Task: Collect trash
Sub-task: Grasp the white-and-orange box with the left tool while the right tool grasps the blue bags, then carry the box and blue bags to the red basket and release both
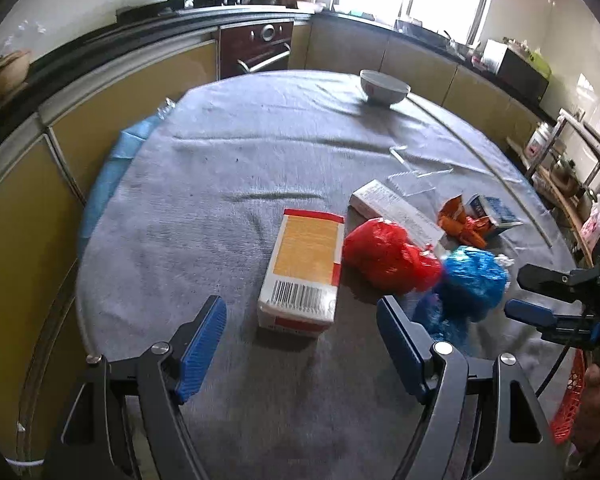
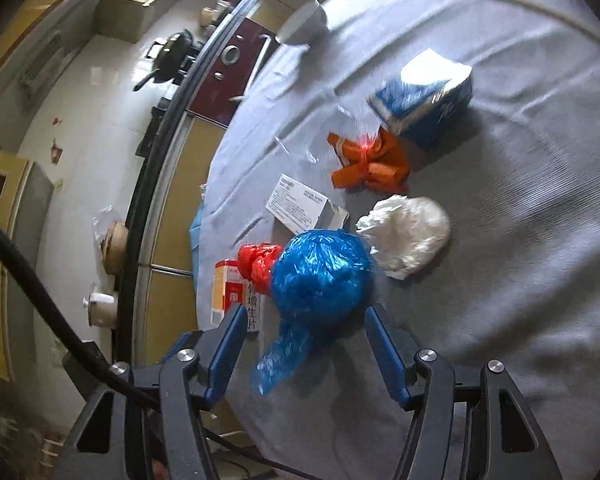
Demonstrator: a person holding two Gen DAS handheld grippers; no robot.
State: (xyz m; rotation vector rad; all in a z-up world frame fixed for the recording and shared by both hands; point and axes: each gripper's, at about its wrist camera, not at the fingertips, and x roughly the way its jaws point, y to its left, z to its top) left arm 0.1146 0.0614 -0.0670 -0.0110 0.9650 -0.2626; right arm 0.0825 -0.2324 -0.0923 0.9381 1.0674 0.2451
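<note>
Left gripper (image 1: 300,348) gapes empty; right gripper (image 2: 306,354) gapes, blue bag (image 2: 320,276) untouched; red bag (image 2: 256,264) half hidden lower left, motion-blurred.

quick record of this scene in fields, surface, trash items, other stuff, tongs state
surface: round table under a grey cloth
trash items: yellow and white box; red bag; blue bag; white crumpled bag; orange wrapper; blue and white carton; flat white box
other stuff: white bowl at the far edge
left tongs: open, empty, just short of the yellow and white box
right tongs: open, empty, the blue bag's tail between the tips, pads not pressing it
</note>
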